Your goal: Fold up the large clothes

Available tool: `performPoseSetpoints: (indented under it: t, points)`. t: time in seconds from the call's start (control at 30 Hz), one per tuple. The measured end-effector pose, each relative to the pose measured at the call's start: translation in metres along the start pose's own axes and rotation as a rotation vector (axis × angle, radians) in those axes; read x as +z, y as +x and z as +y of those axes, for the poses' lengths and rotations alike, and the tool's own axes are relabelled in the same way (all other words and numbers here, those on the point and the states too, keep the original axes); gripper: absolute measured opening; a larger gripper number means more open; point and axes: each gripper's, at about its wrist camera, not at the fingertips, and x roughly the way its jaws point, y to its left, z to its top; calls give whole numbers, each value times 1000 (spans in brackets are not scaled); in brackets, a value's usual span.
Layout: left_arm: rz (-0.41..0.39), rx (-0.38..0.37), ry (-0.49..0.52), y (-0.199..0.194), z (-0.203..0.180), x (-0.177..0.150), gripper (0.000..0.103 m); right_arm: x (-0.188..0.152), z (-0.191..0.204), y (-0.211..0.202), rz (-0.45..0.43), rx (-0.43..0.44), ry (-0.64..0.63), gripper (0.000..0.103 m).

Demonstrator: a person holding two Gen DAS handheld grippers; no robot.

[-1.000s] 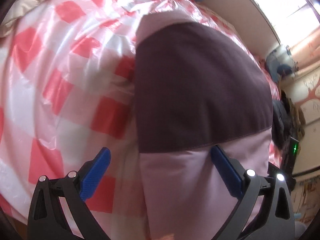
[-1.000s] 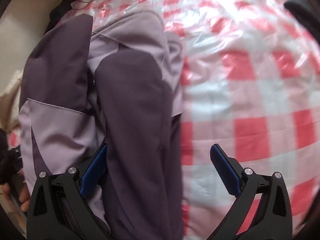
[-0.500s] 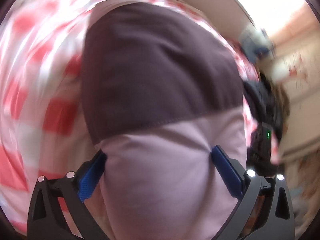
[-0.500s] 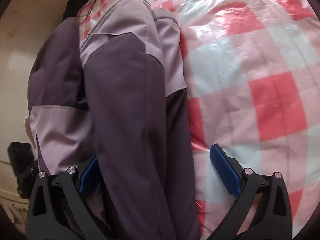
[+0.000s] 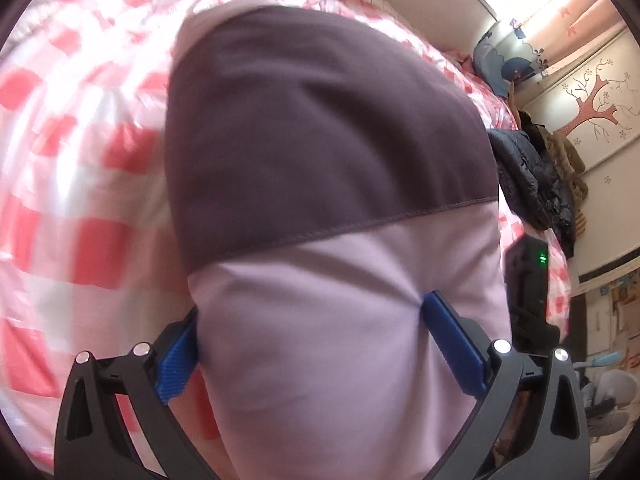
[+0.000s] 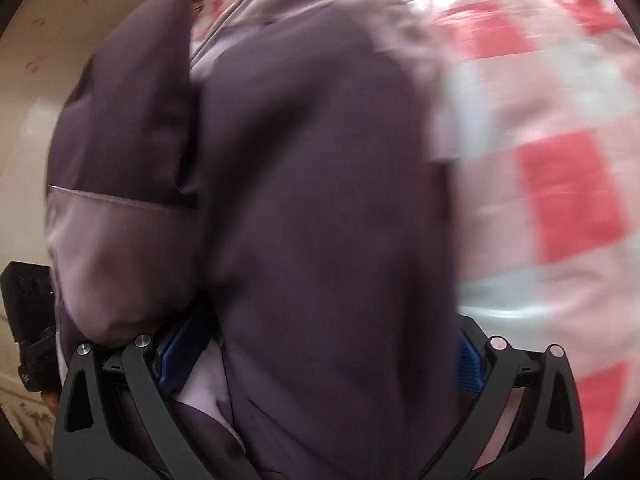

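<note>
Two-tone smooth jacket (image 5: 328, 184), glossy checked cover (image 5: 80, 184)

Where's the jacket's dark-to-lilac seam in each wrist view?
Left wrist: seam crosses the middle, rising to the right, dark panel above, lilac below.
Right wrist: seam at left edge, on the folded panel.
Shared landmark: checked sheet, left of the jacket in one view, right in the other.

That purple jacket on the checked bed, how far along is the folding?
Partly done, it seems. The jacket already lies as a narrow strip on the checked cover, a sleeve laid along it. In hand: the left hand-held gripper and right hand-held gripper each have its near end between wide-open jaws, not yet clamped. Left: grip that end and fold it over lengthwise.
</note>
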Motion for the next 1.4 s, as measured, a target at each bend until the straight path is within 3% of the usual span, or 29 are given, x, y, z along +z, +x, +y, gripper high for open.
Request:
performPoseSetpoints:
  t: [0.17, 0.27, 0.37, 0.47, 0.6, 0.73, 0.93, 1.13, 1.4]
  points:
    - [-89, 200, -21, -63, 36, -8, 98, -7, 61, 56, 93, 137, -76, 97]
    - [-90, 329, -49, -56, 57, -18, 98, -8, 81, 75, 107, 97, -151, 97]
    - [-127, 340, -72, -46, 72, -32, 98, -6, 82, 58, 86, -18, -211, 96]
    - [-161, 337, -77, -61, 63, -37, 98, -18, 96, 12, -49, -212, -309, 96]
    - [-238, 554, -26, -94, 33, -54, 98, -43, 132, -37, -215, -420, -458, 96]
    - [-246, 577, -21, -120, 8, -84, 98, -87, 166, -93, -367, -505, -563, 96]
    - [-255, 571, -32, -135, -8, -108, 98, -115, 196, -101, -326, -493, -619, 96]
    - [-282, 565, -18, -144, -13, -132, 98, -157, 212, -63, -303, -502, -630, 96]
    - [-299, 554, -16, -153, -10, -140, 98, -162, 213, -55, -292, -530, -611, 96]
